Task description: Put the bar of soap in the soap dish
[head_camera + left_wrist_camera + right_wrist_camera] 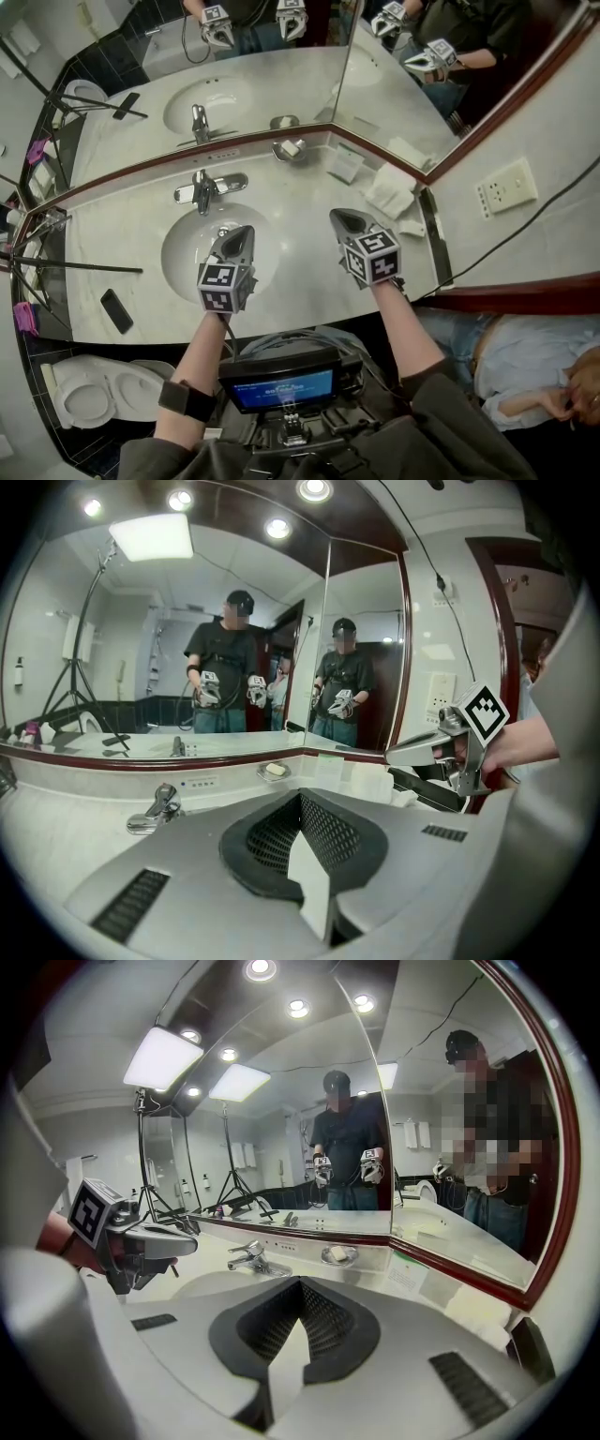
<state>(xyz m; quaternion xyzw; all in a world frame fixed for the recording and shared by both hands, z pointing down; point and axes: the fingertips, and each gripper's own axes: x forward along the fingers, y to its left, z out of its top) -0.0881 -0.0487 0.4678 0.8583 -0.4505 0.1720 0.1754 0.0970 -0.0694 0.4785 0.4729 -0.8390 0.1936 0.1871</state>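
Faucet [202, 190] behind basin [187, 253]; soap dish [278, 147] right of faucet, soap [292, 148] in it; towels [389, 190] further right.

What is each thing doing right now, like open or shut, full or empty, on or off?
left gripper, shut, nothing between its jaws.
right gripper, shut, nothing between its jaws.
bar of soap, lying in the soap dish.
soap dish, full, holding the bar.
faucet, no water running.
phone, lying flat, screen dark.

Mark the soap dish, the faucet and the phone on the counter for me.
soap dish [279, 150], head view, on its metal rim, left of the soap.
faucet [201, 190], head view, middle of its body.
phone [116, 310], head view, middle of its dark face.
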